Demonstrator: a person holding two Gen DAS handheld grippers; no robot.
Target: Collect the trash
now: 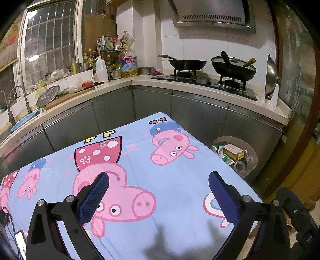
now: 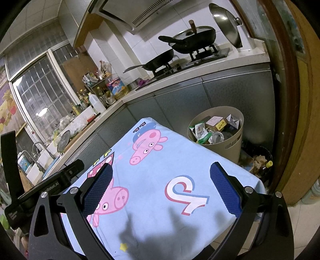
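Your left gripper (image 1: 159, 185) and right gripper (image 2: 161, 176) hover spread apart, holding nothing, above the cartoon-pig tablecloth (image 1: 170, 180). The beige trash bin (image 2: 230, 146), full of wrappers and boxes, stands just beside the cloth's far right corner.

A cramped kitchen at night: white tiled walls (image 1: 200, 42), a barred window (image 1: 50, 38) above the sink, grey cabinet doors (image 1: 112, 108) under an L-shaped bench (image 1: 140, 81), and a steel range hood (image 1: 214, 16) over the gas hob (image 1: 202, 82).

Below my jaws stands a table under a light-blue cartoon-pig cloth (image 1: 170, 180), its surface bare. On the floor at its far right corner sits a round beige plastic bin (image 2: 230, 146) filled with packaging.
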